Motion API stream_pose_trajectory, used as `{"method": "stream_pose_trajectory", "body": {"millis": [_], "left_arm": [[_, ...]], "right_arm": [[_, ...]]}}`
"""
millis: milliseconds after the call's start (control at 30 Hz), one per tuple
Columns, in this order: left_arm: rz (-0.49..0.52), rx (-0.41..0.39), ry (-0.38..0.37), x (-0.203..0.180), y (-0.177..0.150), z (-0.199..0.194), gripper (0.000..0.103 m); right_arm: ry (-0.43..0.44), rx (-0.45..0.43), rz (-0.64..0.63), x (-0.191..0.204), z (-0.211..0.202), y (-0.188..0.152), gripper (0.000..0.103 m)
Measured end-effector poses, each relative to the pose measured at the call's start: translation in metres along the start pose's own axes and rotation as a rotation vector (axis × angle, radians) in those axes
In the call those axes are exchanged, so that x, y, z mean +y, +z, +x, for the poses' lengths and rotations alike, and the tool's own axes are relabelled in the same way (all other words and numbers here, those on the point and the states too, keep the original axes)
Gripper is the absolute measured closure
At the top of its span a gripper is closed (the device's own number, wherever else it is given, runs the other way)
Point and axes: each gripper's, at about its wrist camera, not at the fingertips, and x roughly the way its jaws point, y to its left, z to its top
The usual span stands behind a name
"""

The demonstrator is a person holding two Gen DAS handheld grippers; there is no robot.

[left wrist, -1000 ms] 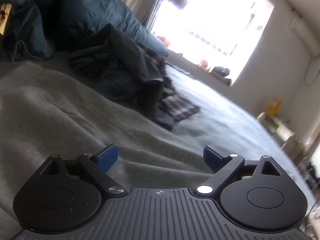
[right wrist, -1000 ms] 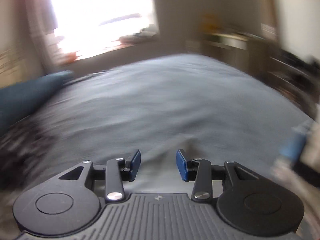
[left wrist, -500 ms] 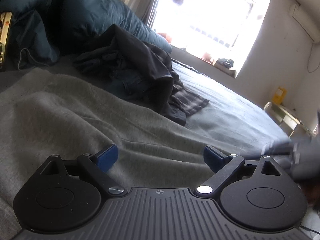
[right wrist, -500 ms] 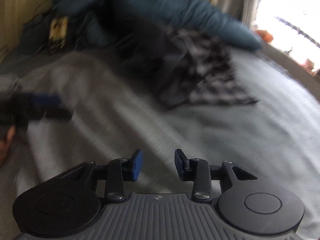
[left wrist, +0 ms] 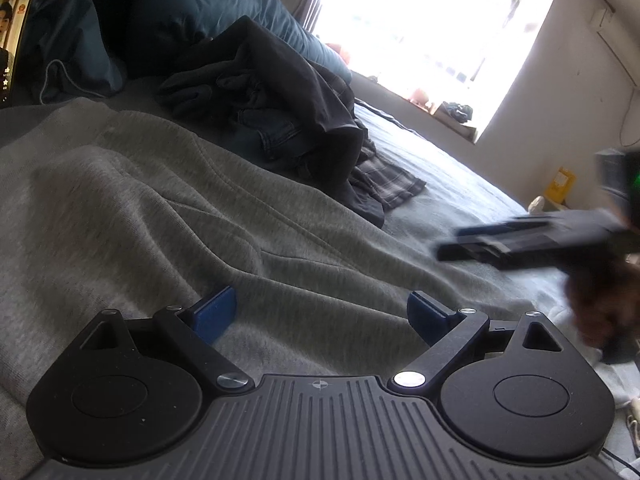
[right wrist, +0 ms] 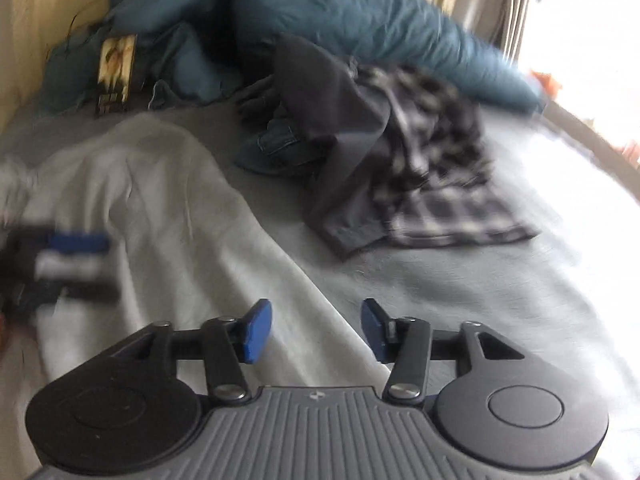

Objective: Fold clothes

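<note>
A light grey sweatshirt [left wrist: 160, 208] lies spread and rumpled across the bed. My left gripper [left wrist: 320, 316] hovers low over it, open wide, nothing between its blue pads. The right gripper [right wrist: 316, 330] hangs above the sweatshirt's [right wrist: 192, 240] right edge; its jaws are opening and hold nothing. From the left wrist view the right gripper [left wrist: 444, 252] shows blurred at the right, in a hand. In the right wrist view the left gripper [right wrist: 76, 256] is a blur at the left edge. Behind lies a heap of dark clothes [left wrist: 288, 112] with a checked garment [right wrist: 448, 200].
Teal pillows and bedding [right wrist: 320, 12] are piled at the head of the bed. A phone [left wrist: 14, 44] leans there with its screen lit. The grey-blue bedsheet [right wrist: 500, 300] stretches right toward a bright window [left wrist: 432, 20]. A cable [left wrist: 60, 76] trails by the pillows.
The right gripper swung round from facing the window to the clothes and dropped over the sweatshirt; its jaws now stand wider. It came into the left wrist view. The left gripper hardly moved.
</note>
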Motion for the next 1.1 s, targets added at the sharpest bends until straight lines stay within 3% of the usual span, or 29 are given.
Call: {"method": "stream_pose_trajectory", "body": {"millis": [200, 367, 433, 467, 533, 567, 667, 767, 1000, 1100], "left_arm": [[-0.061, 0.0, -0.03, 0.012, 0.003, 0.001, 0.009], [-0.057, -0.001, -0.028, 0.011, 0.002, 0.002, 0.009], [-0.05, -0.004, -0.024, 0.01, 0.002, 0.002, 0.009], [-0.051, -0.007, -0.025, 0.01, 0.002, 0.002, 0.009], [-0.056, -0.016, -0.026, 0.012, 0.002, 0.0, 0.01], [-0.063, -0.028, -0.02, 0.013, 0.002, -0.002, 0.01], [-0.086, -0.072, 0.026, 0.019, 0.006, -0.007, 0.01], [-0.113, -0.082, 0.06, 0.027, 0.009, -0.006, 0.01], [-0.093, -0.081, 0.096, 0.027, 0.011, -0.002, 0.01], [-0.095, -0.077, 0.1, 0.027, 0.011, -0.001, 0.01]], "right_arm": [[0.117, 0.098, 0.028, -0.01, 0.06, 0.008, 0.047], [0.24, 0.091, 0.092, -0.011, 0.047, 0.004, 0.047], [0.2, 0.103, 0.068, -0.004, 0.049, 0.002, 0.053], [0.163, 0.103, 0.058, 0.001, 0.052, 0.001, 0.063], [0.071, 0.064, 0.034, 0.012, 0.05, 0.003, 0.094], [0.019, 0.037, 0.029, 0.017, 0.047, 0.007, 0.101], [-0.073, -0.071, 0.025, 0.025, 0.03, 0.02, 0.101], [-0.151, -0.117, 0.003, 0.025, 0.028, 0.029, 0.101], [-0.221, -0.072, -0.023, 0.019, 0.078, 0.023, 0.101], [-0.247, -0.056, -0.025, 0.018, 0.092, 0.018, 0.093]]}}
